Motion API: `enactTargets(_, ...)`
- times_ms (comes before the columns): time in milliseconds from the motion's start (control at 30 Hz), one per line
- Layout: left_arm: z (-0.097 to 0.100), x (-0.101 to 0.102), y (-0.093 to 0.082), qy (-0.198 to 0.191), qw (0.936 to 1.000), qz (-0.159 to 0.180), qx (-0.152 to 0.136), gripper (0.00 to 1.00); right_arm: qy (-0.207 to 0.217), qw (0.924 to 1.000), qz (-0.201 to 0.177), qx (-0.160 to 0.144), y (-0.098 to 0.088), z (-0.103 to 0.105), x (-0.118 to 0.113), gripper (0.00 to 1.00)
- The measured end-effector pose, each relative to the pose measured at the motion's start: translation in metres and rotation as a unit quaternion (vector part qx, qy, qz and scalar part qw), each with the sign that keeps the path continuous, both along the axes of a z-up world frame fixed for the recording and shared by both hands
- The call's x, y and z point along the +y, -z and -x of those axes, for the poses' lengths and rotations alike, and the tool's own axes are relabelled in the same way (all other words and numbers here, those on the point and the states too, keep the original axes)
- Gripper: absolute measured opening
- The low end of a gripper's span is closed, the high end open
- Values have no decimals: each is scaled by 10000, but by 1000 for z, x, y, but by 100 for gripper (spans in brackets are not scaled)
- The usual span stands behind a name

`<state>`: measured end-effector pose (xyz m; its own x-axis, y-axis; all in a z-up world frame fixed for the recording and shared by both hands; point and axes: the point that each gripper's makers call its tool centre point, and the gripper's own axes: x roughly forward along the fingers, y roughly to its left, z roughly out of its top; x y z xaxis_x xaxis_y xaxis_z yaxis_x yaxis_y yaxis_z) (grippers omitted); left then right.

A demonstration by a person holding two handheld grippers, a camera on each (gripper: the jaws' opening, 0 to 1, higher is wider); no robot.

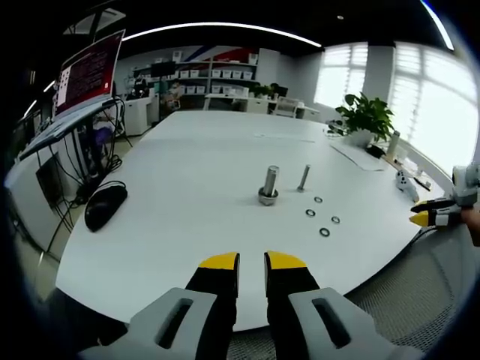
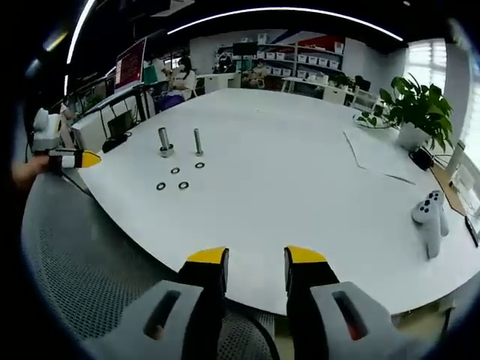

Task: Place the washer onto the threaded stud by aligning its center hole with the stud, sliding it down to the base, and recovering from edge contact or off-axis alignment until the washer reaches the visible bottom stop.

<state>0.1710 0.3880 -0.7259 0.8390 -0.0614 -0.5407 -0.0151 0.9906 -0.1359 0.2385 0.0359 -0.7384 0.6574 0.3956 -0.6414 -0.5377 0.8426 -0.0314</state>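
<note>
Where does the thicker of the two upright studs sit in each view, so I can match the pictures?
Left gripper view: the thicker stud stands near picture centre, left of the thin stud.
Right gripper view: the thicker stud stands upper left, again left of the thin stud.
Shared landmark: the loose washers on the white table, lying on the near side of the studs.

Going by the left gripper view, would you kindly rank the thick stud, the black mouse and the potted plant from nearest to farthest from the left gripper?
1. Black mouse, at the left table edge.
2. Thick stud, mid-table, ahead of the left gripper.
3. Potted plant, far right by the windows.
</note>
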Motion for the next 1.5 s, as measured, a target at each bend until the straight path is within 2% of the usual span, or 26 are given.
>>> enactTargets(200, 0, 0, 0, -12, 10000, 2, 8, 11, -31, 9999, -82, 86, 2, 2, 1, 31)
enactTargets(367, 0, -1, 0, -12, 10000, 25, 26, 12, 171, 9994, -248, 191, 3, 2, -1, 31)
enactTargets(600, 0, 1, -1, -53, 10000, 24, 6, 15, 164, 9992, -222, 285, 6, 4, -1, 31)
enactTargets(767, 0, -3, -5, 73, 10000, 55, -36, 17, 201, 9988, -297, 340, 6, 5, -1, 32)
enactTargets(833, -2, -2, -11, 71, 9998, -14, -185, 21, 182, 9988, -261, 366, 7, 5, -1, 32)
enactTargets(1033, -5, -1, -29, 139, 9995, 27, -285, 22, 228, 9985, -271, 422, 8, 6, -2, 32)
enactTargets(1200, -13, -4, -48, 463, 9982, -44, -385, 26, 256, 9985, -237, 431, 9, 6, -3, 33)
enactTargets(1500, -27, -26, -66, 1088, 9929, -40, -475, 40, 284, 9984, -253, 427, 8, 6, -3, 33)
